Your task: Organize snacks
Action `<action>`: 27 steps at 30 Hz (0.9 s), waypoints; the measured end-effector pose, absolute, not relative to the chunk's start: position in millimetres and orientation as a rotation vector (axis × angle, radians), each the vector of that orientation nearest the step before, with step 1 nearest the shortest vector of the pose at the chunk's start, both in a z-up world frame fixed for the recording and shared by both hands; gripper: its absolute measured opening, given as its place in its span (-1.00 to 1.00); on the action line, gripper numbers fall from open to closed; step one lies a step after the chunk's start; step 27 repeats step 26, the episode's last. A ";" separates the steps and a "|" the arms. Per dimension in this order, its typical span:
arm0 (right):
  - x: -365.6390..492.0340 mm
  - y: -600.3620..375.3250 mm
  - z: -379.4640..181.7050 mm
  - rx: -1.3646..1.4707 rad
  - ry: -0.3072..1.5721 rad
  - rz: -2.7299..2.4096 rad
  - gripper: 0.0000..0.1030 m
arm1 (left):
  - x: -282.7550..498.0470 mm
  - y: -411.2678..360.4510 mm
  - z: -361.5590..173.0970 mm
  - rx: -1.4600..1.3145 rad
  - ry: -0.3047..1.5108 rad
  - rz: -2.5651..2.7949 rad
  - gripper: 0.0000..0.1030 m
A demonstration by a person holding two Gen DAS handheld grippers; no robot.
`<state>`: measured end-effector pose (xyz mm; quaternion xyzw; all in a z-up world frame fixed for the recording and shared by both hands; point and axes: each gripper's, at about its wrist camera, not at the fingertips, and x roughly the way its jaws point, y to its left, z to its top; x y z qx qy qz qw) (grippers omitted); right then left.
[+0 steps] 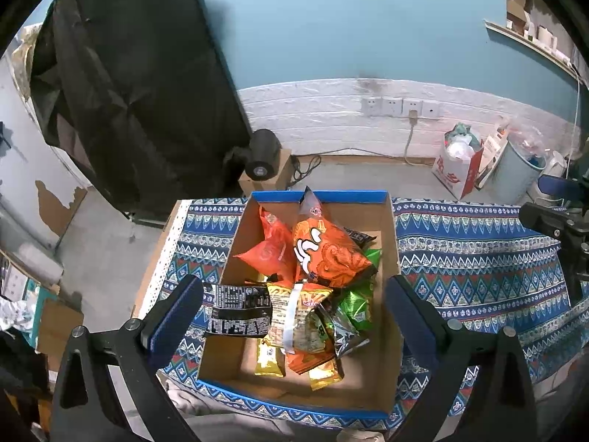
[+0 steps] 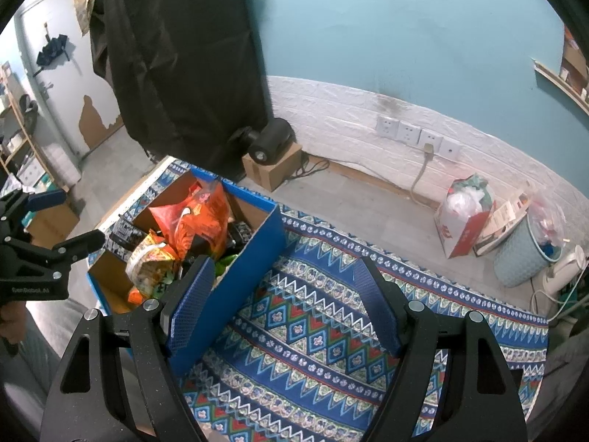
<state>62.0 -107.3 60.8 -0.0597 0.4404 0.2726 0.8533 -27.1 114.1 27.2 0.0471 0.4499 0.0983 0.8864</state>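
Left gripper [image 1: 294, 313] sits closest to its camera, blue-padded fingers [image 1: 173, 316] spread wide, hovering over the near half of the cardboard box [image 1: 390, 228], pinching nothing. Going left to right in the box: black-and-white packet [image 1: 239, 311] draped over the left wall, small orange bag [image 1: 270, 248] behind it, yellow packets [image 1: 270, 362] on the box floor, big orange snack bag [image 1: 327, 252] on top of the pile, green bag [image 1: 359, 300] at the right, silver packet [image 1: 340, 329] just below it. Box has blue outer sides and rests on a blue patterned tablecloth [image 1: 478, 258]. Right gripper [image 2: 283, 304] also spread, empty, held over bare cloth just right of the box, its left finger [image 2: 191, 305] overlapping the box's blue side in the right wrist view; touching or not, cannot tell. Beyond the table: black fabric panel [image 1: 121, 84] at left, wall sockets [image 1: 399, 107], red-and-white paper bag [image 1: 458, 171], pale blue bin [image 1: 515, 173] at far right.
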 end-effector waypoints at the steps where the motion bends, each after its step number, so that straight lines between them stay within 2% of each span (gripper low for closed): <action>1: 62.5 -107.2 60.7 -0.124 0.928 0.575 0.50 | -27.1 114.2 27.1 0.098 0.936 0.205 0.94; 27: 61.5 -108.0 59.4 -0.140 0.937 0.577 0.50 | -27.8 113.2 25.4 0.099 0.940 0.198 0.94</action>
